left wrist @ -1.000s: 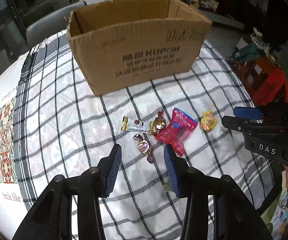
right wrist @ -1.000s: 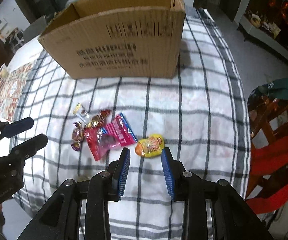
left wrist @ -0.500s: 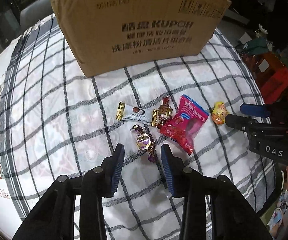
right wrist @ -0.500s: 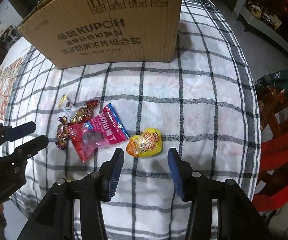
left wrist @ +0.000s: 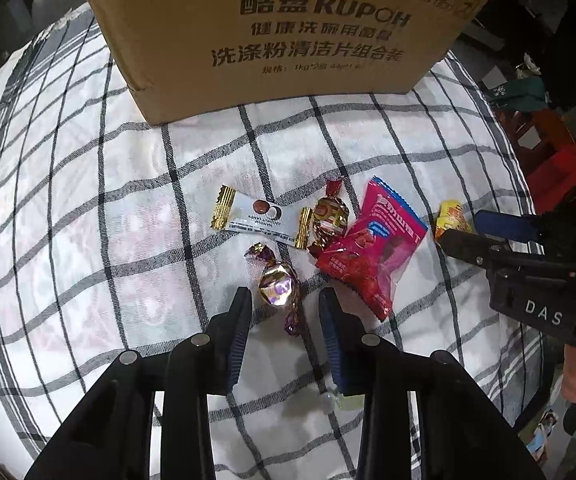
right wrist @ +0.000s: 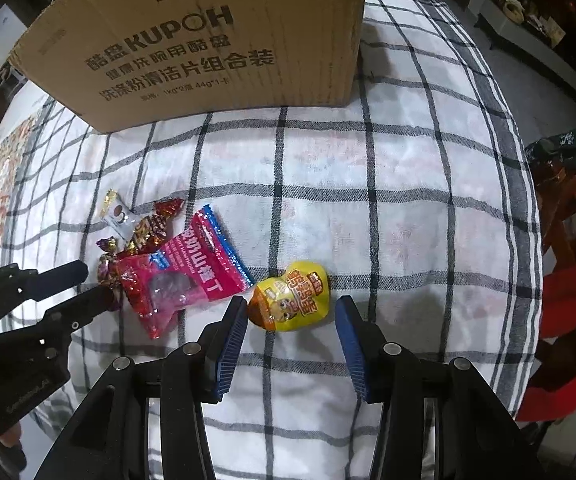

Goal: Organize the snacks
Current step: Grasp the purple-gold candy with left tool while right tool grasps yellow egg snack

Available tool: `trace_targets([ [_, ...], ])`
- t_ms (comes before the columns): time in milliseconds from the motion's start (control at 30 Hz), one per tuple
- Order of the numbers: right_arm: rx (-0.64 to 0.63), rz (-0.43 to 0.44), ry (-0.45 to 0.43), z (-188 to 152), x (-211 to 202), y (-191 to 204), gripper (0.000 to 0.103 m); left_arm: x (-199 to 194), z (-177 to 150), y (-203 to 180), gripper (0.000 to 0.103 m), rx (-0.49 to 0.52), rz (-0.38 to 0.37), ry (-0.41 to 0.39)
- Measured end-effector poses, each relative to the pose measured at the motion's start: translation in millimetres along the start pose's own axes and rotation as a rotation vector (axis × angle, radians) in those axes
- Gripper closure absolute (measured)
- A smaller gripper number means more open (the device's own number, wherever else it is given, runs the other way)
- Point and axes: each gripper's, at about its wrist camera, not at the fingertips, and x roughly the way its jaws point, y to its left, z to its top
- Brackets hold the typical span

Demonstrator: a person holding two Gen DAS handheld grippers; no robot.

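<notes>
L gripper (left wrist: 283, 300) part-open astride purple candy (left wrist: 275, 286); R gripper (right wrist: 291, 308) likewise, yellow snack (right wrist: 292, 295).

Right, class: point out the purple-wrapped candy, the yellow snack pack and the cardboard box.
purple-wrapped candy (left wrist: 277, 288), left wrist view, on its shiny round middle.
yellow snack pack (right wrist: 294, 298), right wrist view, on the printed front.
cardboard box (right wrist: 207, 40), right wrist view, on the printed side wall.

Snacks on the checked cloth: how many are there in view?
5: white bar, gold-red candy, purple candy between left fingers, pink packet, yellow packet between right fingers. The box may hide more.
</notes>
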Motion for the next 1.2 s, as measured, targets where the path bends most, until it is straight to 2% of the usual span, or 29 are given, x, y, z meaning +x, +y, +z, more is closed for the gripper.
trace_targets([
  [367,-0.021,-0.043,0.004,8.4,20.9,9.1,0.057,15.3,7.2,4.9,0.073,-0.028,0.017,0.014],
  [433,-0.038,-0.057,-0.008,7.6,21.2,11.9,0.066,14.9,6.2,6.6,0.077,-0.025,0.015,0.015],
  [533,-0.051,-0.069,-0.016,6.8,20.9,16.3,0.067,15.7,6.8,4.5,0.080,-0.021,0.017,0.015],
  [767,-0.047,-0.068,-0.039,1.4,5.5,25.1,0.074,12.4,6.6,2.7,0.081,-0.017,0.019,0.004],
  [933,-0.057,-0.061,-0.066,-1.7,-5.9,33.6,0.085,-0.3,1.2,2.8,0.081,-0.008,0.020,-0.016],
  [1200,-0.067,-0.063,-0.099,-9.2,-23.9,38.3,0.089,-19.0,0.4,-0.5,0.081,0.009,0.024,-0.057],
])
